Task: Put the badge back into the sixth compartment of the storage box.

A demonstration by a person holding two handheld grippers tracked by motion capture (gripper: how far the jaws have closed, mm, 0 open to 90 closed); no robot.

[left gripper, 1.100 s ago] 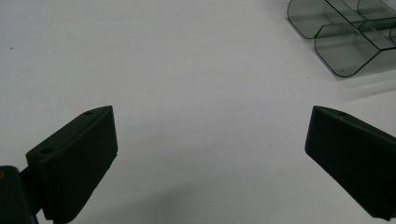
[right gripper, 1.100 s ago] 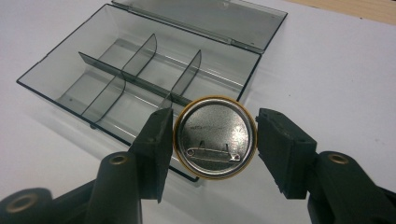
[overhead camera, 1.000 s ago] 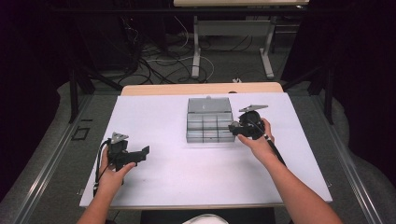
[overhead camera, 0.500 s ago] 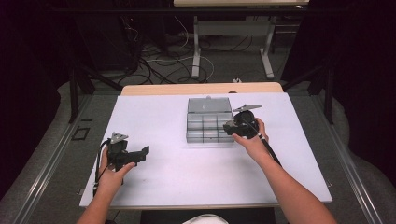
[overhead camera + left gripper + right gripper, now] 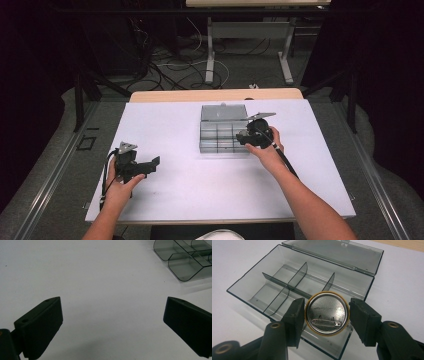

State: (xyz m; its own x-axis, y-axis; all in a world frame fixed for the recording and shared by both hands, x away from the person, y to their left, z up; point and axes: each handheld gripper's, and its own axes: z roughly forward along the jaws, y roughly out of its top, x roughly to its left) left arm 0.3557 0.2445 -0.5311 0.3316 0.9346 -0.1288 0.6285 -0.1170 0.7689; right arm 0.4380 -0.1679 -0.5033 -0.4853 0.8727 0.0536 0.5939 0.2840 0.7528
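A round pin-back badge [image 5: 327, 313], with its silver back and safety pin facing the camera, sits between the pads of my right gripper [image 5: 326, 315], which is shut on its rim. It hangs over the near right part of an open, smoky-clear compartment box [image 5: 249, 282] whose lid [image 5: 337, 252] lies flat behind it. In the high view the right gripper [image 5: 248, 137] is at the right edge of the box [image 5: 220, 135]. My left gripper [image 5: 150, 165] rests low at the table's left, open with nothing between its jaws [image 5: 112, 322].
The white tabletop [image 5: 200, 200] is bare around the box. A corner of the box [image 5: 185, 267] appears at the upper right of the left gripper view. A wooden strip [image 5: 215, 95] runs along the far edge, with cables and table legs on the floor beyond.
My right gripper has shifted a little to the left with the badge, coming in over the box's right side. The left gripper has stayed put.
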